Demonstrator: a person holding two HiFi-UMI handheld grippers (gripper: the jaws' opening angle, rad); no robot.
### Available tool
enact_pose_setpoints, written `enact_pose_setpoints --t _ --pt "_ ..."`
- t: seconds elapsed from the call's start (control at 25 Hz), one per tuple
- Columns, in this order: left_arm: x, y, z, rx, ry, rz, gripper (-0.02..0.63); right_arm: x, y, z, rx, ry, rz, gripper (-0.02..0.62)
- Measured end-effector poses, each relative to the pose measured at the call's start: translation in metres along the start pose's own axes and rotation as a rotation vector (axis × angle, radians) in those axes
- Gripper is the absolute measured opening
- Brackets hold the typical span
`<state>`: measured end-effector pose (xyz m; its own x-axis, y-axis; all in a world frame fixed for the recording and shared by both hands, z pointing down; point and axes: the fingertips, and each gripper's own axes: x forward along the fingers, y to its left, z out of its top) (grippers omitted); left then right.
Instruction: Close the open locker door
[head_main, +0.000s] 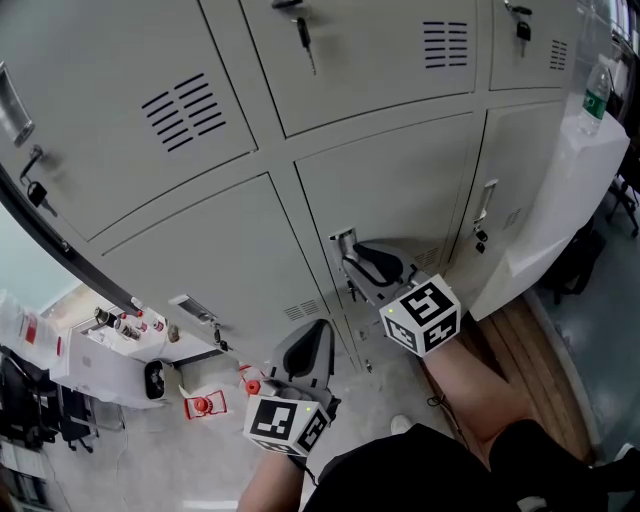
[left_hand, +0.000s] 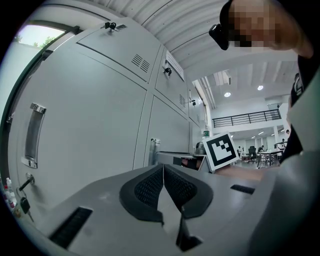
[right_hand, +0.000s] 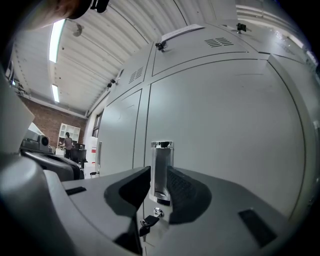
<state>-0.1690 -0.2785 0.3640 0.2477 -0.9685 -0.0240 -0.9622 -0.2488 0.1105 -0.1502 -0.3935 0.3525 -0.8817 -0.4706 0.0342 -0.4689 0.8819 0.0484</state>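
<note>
Down at left, holding the left gripper (head_main: 318, 332) low before the bottom row of lockers, pressed together with nothing in it. Just to the right, pinching the upright metal handle (right_hand: 161, 160) of the locker door (head_main: 400, 180) with the right gripper (head_main: 350, 250), a pad against each side. Found mid-row in the lower tier, about flush with its neighbours. Below the handle, a key (right_hand: 149, 221) in the lock.
</note>
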Motion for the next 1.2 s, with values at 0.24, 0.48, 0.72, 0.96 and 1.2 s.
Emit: enact_pose_setpoints --t 0.24,0.48,0.72,0.96,1.2 --pt "-0.006 0.000 -0.001 -0.002 0.005 -0.012 0.020 -0.011 -0.012 -0.004 0.037 0.006 -0.045 0.175" --pt "-0.016 -0.005 -0.002 0.000 0.008 -0.045 0.020 -0.027 -0.009 -0.004 0.035 0.010 -0.090 0.173" --pt "-0.033 -0.012 -0.002 -0.007 0.008 -0.093 0.020 -0.049 0.009 -0.006 0.039 0.017 -0.131 0.158" --pt "-0.056 -0.018 -0.002 -0.016 0.006 -0.152 0.020 -0.076 0.035 -0.008 0.038 0.026 -0.189 0.116" --pt "-0.081 -0.024 -0.003 -0.020 0.008 -0.211 0.020 -0.106 0.067 -0.013 0.041 0.045 -0.249 0.057"
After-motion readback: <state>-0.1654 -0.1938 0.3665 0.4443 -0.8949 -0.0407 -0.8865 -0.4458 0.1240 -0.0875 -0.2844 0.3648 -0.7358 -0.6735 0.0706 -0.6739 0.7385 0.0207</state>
